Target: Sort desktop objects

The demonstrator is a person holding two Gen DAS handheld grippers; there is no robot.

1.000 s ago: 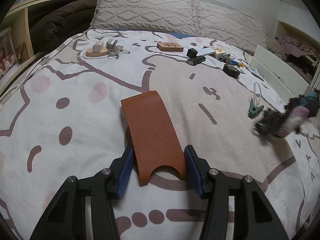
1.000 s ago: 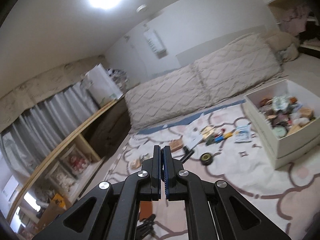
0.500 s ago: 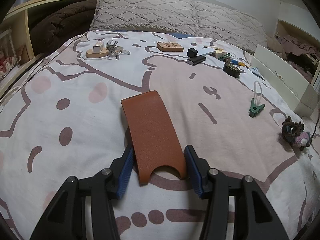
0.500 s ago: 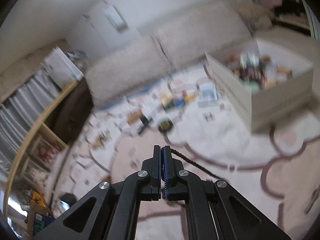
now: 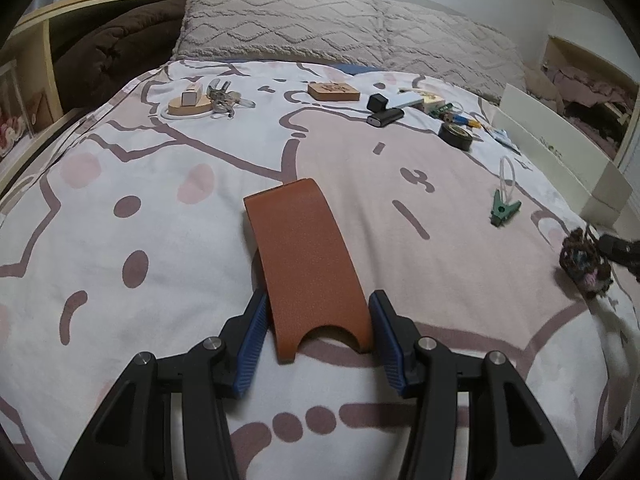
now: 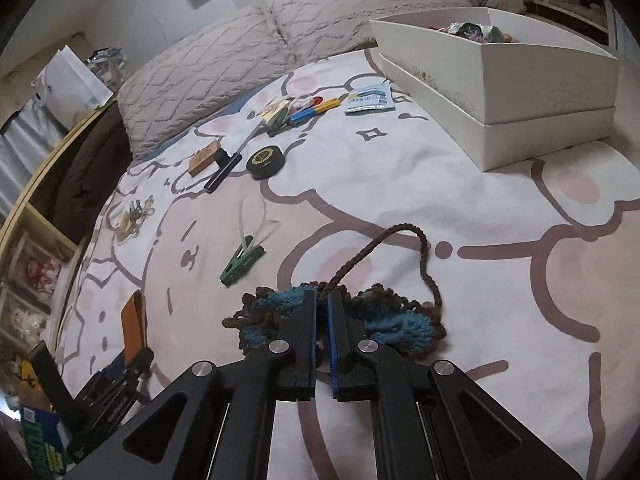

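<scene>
An orange leather sleeve [image 5: 308,256] lies on the bedspread between the fingers of my left gripper [image 5: 318,332], which is open around its near end. The sleeve's edge also shows in the right wrist view [image 6: 134,324]. My right gripper [image 6: 322,312] is nearly shut and sits down on a brown and blue crocheted piece [image 6: 392,324] with a brown yarn tail [image 6: 400,236]. Whether it still grips the piece is unclear. The crocheted piece also shows at the right edge of the left wrist view [image 5: 584,264].
A white box [image 6: 520,76] with several small items stands at the right. A green clip [image 6: 242,264], black tape roll [image 6: 266,162], black stick [image 6: 224,174], wooden block [image 6: 204,158], pens [image 6: 316,110], a packet [image 6: 370,100] and keys [image 5: 224,96] lie on the bed. Pillows [image 5: 340,28] line the far end.
My right gripper has swung down from pointing at the room to the bedspread, bringing the crocheted piece down onto the bed. The left gripper and sleeve have not moved.
</scene>
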